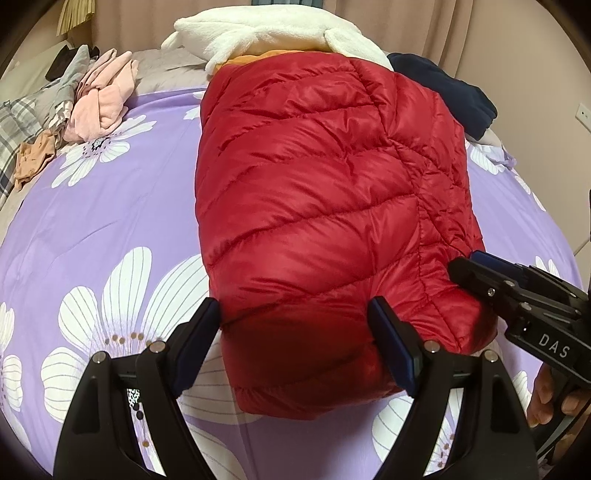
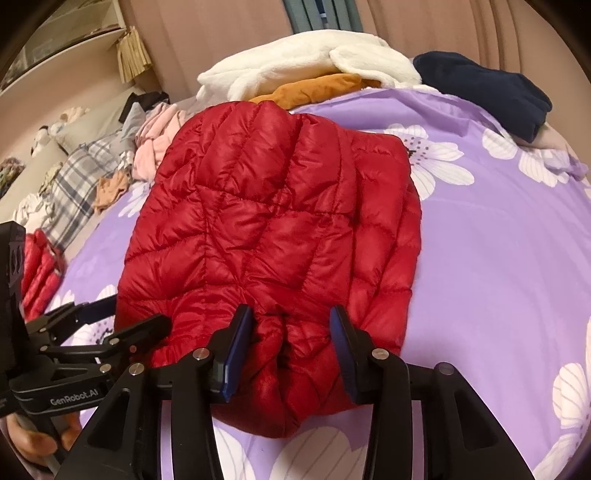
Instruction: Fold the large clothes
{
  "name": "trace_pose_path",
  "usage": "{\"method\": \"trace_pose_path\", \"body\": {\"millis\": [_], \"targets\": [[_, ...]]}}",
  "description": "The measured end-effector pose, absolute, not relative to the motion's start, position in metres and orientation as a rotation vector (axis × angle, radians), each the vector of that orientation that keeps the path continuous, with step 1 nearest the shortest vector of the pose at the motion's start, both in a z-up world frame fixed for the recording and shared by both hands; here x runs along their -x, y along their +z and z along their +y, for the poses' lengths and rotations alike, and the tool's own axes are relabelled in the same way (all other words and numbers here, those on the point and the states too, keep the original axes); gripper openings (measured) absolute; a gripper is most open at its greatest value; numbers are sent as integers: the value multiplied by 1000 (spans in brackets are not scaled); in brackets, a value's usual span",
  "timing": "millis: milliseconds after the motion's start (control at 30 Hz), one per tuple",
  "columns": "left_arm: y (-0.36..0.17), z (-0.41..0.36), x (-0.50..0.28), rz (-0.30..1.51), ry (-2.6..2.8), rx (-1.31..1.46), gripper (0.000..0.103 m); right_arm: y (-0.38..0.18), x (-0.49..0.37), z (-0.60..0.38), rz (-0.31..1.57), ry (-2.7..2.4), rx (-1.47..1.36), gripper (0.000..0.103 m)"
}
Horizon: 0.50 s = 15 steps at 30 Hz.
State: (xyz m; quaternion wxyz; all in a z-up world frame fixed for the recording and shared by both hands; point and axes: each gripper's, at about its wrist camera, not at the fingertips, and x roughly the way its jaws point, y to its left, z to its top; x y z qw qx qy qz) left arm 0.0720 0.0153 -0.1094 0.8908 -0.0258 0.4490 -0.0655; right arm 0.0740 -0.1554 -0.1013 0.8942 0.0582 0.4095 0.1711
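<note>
Left wrist view: the left gripper (image 1: 295, 343) stands with its jaws wide apart over the near end of the red jacket (image 1: 325, 192), which lies folded on the purple floral bedspread (image 1: 110, 221). The jacket's edge sits between the fingers; whether the pads press it I cannot tell. To the right, the right gripper (image 1: 461, 266) touches the jacket's near right corner. Ahead lie white (image 1: 266, 29) and navy (image 1: 450, 92) clothes; far left, a pink pile (image 1: 103, 107).

Right wrist view: the right gripper (image 2: 291, 339) straddles a bunched fold of the jacket (image 2: 269, 229), jaws partly open, the pads beside the fabric. The left gripper (image 2: 122, 314) is at the left, at the jacket's edge.
</note>
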Motion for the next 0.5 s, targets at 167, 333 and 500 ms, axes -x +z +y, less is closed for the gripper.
{"method": "trace_pose_path", "body": {"millis": [167, 333, 500], "targets": [[-109, 15, -68, 941, -131, 55, 83, -104, -72, -157, 858, 357, -125, 42], [-110, 15, -64, 950, -125, 61, 83, -104, -71, -157, 864, 353, -137, 42], [-103, 15, -53, 949, -112, 52, 82, -97, -59, -158, 860, 347, -128, 42]]}}
